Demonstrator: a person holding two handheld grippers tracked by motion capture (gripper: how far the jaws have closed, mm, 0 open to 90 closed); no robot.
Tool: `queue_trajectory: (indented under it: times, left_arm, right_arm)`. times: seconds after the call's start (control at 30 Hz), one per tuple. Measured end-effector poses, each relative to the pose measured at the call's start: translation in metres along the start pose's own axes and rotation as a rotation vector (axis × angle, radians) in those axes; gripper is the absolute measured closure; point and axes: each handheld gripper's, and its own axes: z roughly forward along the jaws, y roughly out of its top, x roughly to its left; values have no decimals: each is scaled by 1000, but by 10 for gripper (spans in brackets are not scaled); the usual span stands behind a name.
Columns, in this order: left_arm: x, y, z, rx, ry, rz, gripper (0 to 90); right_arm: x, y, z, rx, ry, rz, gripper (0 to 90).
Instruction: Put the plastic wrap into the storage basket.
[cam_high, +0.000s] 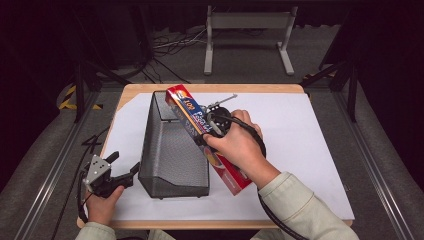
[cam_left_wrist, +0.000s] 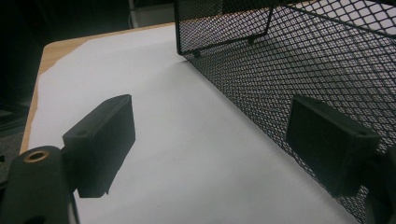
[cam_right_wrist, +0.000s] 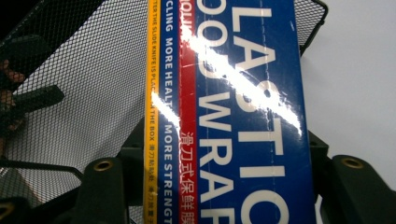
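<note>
The right gripper (cam_high: 216, 126), jaws clamped on the plastic wrap box (cam_high: 207, 137), holds it tilted over the right wall of the mesh basket (cam_high: 170, 165). The left gripper (cam_high: 117, 172) rests wide open and empty, just left of the basket. Probable step: loading the box; the far end must next drop inside the basket.

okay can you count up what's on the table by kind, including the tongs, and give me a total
Black mesh baskets: 1
Plastic food wrap boxes: 1, gripped by the right tongs and leaning over the basket
White table sheets: 1
Handheld tongs: 2, the left tongs open beside the basket
Total: 5
</note>
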Motion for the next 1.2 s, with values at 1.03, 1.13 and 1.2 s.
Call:
queue_trajectory:
  times: [1.03,1.13,1.2]
  left_arm:
    - [2,-4,-7,5,12,-1,166]
    - [2,-4,-7,4,11,1,166]
    - [2,-4,-6,4,11,1,166]
  right_arm:
    - [29,11,64,163,-21,59,402]
    - [29,11,69,169,-30,55,401]
    - [29,11,73,184,-40,59,401]
